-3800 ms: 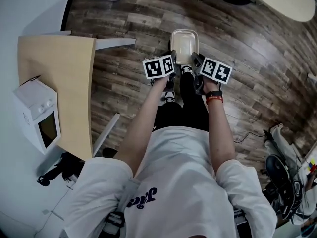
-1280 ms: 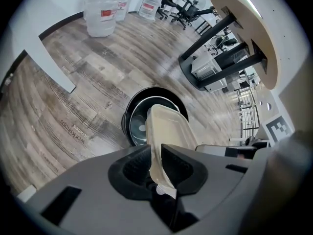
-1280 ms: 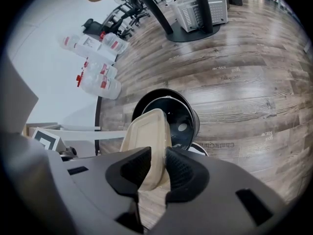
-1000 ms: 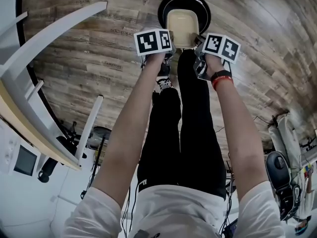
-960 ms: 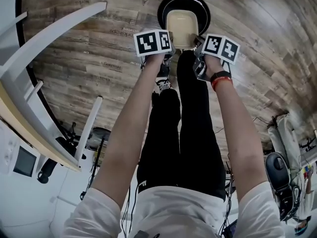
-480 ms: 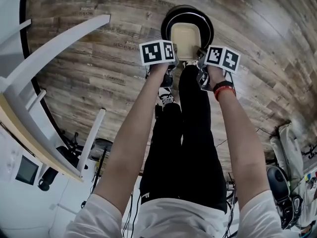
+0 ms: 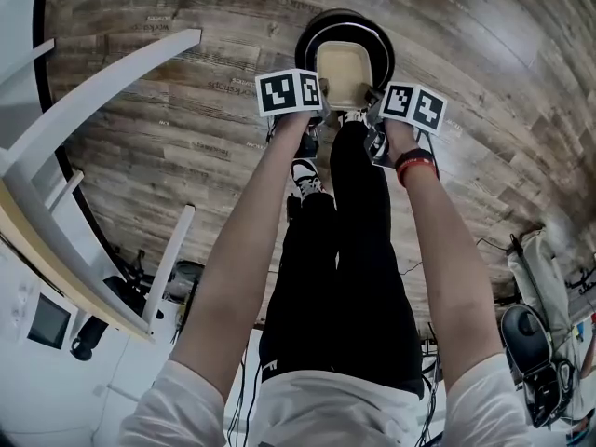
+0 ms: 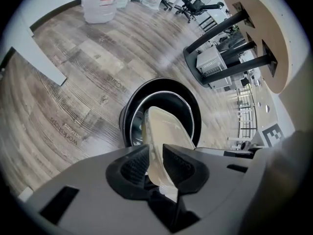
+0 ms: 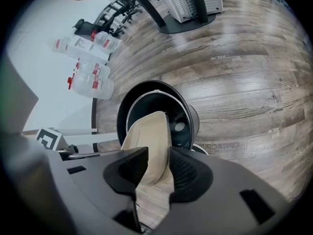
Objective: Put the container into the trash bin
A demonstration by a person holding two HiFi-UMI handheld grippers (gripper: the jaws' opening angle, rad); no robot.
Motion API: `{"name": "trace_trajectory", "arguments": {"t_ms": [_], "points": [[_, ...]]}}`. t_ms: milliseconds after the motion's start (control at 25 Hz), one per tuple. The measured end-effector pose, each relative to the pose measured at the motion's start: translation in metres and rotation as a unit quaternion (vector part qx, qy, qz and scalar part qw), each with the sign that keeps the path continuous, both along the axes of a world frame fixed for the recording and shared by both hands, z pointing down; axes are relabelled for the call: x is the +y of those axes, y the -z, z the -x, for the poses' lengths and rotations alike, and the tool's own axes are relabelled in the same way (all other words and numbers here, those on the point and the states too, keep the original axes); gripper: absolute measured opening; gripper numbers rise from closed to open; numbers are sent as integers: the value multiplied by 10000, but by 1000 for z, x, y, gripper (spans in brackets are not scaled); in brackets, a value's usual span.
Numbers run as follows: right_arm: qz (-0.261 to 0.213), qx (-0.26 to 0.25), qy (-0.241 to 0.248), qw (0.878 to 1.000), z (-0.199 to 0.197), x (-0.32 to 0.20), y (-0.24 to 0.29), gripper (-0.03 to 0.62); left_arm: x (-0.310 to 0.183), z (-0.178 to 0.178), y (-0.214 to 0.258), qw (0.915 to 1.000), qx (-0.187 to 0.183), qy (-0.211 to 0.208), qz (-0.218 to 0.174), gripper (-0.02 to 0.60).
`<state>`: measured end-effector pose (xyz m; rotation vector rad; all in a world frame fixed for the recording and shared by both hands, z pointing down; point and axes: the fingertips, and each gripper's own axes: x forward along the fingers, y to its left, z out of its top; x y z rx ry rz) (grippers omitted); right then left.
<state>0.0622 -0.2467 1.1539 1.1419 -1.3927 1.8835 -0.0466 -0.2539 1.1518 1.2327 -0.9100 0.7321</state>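
Nearly done here: the beige rectangular plastic container (image 7: 343, 68) hangs tilted right over the round black trash bin (image 7: 380, 37), its rim pinched between the left tool (image 8: 155, 163) and right tool (image 9: 159, 168), both opening now, so only the drop's left.

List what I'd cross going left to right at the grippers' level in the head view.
White table rail → left gripper → container → right gripper. Both grippers' jaws are opening, with the container's rim between each pair.
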Motion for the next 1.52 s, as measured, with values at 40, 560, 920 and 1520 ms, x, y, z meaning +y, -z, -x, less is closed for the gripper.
{"name": "trace_trajectory", "arguments": {"t_ms": [40,560,920,1520], "points": [[-14,7,34,10000,1,0,1,151,0,0,2,10000,16,25,-19,104],[-285,170,327,9989,-2,0,58,192,0,5,62,9994,127,134,-288,210],[-653,317,547,9959,-5,-8,157,192,2,20,162,9976,30,307,-620,223],[-1489,389,1015,9829,28,-2,376,191,29,46,376,9872,140,898,-1310,224]]}}
